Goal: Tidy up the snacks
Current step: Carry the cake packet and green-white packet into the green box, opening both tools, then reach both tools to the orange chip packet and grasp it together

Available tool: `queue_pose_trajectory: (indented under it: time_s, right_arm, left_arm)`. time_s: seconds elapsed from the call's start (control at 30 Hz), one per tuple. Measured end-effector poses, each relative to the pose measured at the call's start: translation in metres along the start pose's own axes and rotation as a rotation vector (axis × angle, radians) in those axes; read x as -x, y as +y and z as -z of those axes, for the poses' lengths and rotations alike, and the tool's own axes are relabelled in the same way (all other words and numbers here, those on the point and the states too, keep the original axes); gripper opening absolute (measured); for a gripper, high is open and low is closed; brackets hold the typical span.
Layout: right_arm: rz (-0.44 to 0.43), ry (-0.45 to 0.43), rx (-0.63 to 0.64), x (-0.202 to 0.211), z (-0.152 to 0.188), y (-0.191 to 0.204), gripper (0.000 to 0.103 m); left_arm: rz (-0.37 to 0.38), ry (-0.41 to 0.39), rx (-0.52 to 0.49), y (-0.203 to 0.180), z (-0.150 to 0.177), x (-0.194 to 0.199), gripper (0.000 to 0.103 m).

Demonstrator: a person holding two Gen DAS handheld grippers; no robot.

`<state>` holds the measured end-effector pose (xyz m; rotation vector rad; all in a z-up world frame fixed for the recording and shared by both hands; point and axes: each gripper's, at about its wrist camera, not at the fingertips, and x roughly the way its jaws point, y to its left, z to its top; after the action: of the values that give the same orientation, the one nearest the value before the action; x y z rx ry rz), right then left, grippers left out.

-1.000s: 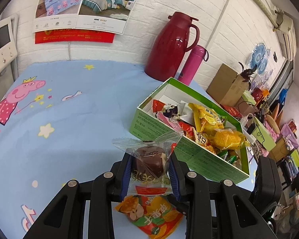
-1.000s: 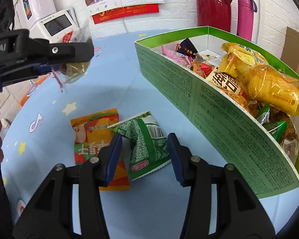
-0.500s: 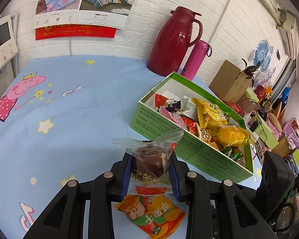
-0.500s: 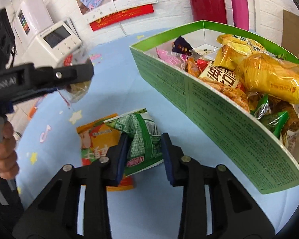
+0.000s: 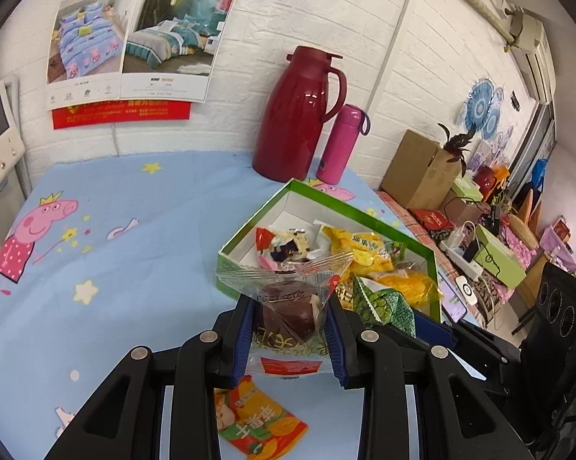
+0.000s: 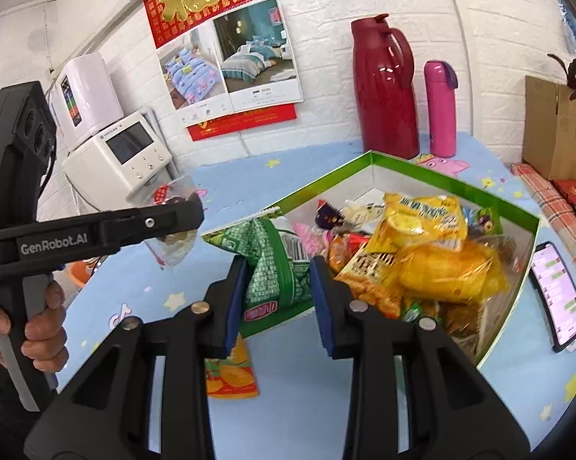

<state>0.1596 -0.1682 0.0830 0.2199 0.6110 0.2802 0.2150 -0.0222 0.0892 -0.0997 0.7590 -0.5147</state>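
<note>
My left gripper is shut on a clear-wrapped brown cake, held above the blue tablecloth near the green box. My right gripper is shut on a green snack packet, lifted off the table beside the near wall of the green box. That green packet also shows in the left wrist view, to the right of my fingers. An orange snack packet lies flat on the cloth below both grippers, also seen as an orange packet in the right wrist view. The box holds several yellow and mixed snack packs.
A dark red jug and a pink bottle stand at the back by the brick wall. A white appliance sits at the left edge. A phone lies right of the box. A hand holds the left gripper's handle.
My right gripper closed on the green packet and lifted it off the cloth toward the box. The left gripper rose with the brown cake still held.
</note>
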Motion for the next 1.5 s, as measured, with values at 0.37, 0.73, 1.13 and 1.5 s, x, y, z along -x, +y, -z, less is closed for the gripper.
queue_pose_trajectory:
  time_s: [0.37,0.73,1.13,1.5]
  right_arm:
    - [0.137,-0.042,-0.053,-0.026,-0.044,-0.057,0.036]
    - [0.129,0.016,-0.134,-0.051,-0.055,-0.107,0.041]
    - [0.120,-0.032,-0.196,-0.031,-0.060,-0.123,0.093]
    - [0.065,-0.072,-0.011,0.000,-0.054,-0.051,0.102]
  left_arm:
    - [0.001,0.020,-0.003,-0.017,-0.039,-0.057,0.034]
    - [-0.035,0.067,-0.011,-0.022,-0.048,-0.124,0.038]
    - [-0.114,0.023,0.008,-0.018,-0.040,-0.113,0.087]
    - [-0.162,-0.001,-0.045,-0.009,-0.008,-0.037,0.087]
